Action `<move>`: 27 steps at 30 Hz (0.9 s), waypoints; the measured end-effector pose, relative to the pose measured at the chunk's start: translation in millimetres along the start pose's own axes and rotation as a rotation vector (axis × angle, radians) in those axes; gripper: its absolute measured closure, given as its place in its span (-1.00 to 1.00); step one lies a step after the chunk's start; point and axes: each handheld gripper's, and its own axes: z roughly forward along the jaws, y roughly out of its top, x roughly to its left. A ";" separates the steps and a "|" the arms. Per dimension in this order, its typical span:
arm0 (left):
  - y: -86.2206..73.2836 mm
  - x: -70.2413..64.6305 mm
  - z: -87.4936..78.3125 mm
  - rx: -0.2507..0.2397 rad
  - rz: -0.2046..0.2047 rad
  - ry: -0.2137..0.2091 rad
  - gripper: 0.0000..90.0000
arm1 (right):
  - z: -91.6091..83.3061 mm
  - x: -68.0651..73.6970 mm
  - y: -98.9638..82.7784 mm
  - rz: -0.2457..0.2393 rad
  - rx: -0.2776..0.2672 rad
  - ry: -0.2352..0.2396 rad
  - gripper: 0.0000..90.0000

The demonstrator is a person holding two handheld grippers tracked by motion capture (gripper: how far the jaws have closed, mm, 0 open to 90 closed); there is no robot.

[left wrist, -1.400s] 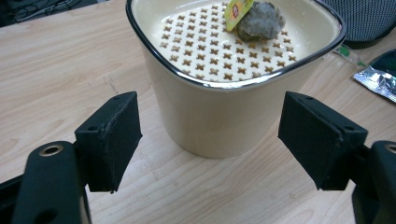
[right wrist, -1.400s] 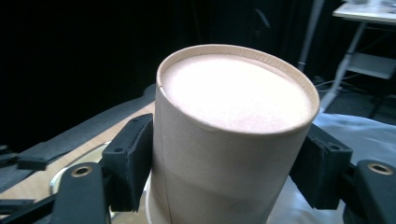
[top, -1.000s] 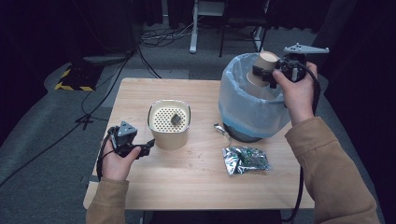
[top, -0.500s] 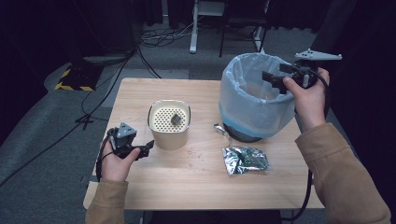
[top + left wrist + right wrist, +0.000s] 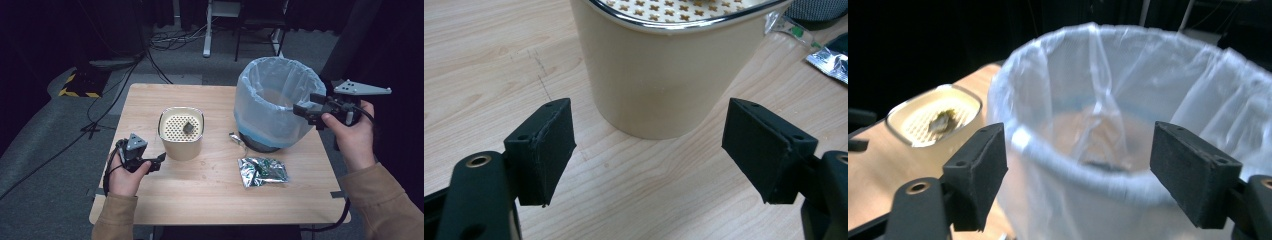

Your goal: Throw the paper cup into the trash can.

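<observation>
Silver foil packet [image 5: 262, 171] lies flat on the surface, near side of our bin [image 5: 275, 102]; our right gripper [image 5: 306, 111], jaws open and empty, is nearer than the left gripper [image 5: 159, 160], also open.

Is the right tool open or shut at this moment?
Open. In the right gripper view the right tool has its two jaws far apart with nothing between them; through the gap shows the lined bin.

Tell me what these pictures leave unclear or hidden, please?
- High view: what lies in the lined bin is veiled by its cloudy bag.
- Right gripper view: that brownish content is blurred.
- High view: the dark lump on the cream container is too small to name.
- Left gripper view: the silver packet is cut by the edge.
</observation>
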 end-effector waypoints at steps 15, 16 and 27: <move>-6.3 0.3 1.8 0.019 -0.010 0.001 -0.52 | 6.9 -1.8 -89.4 0.080 0.109 0.048 -0.47; -6.5 0.6 2.3 0.019 -0.013 0.000 -0.52 | 9.7 -2.0 -100.4 0.076 0.129 0.036 -0.48; -9.0 0.8 3.2 0.027 -0.009 0.000 -0.52 | 30.4 -3.3 -159.5 0.095 0.248 -0.007 -0.60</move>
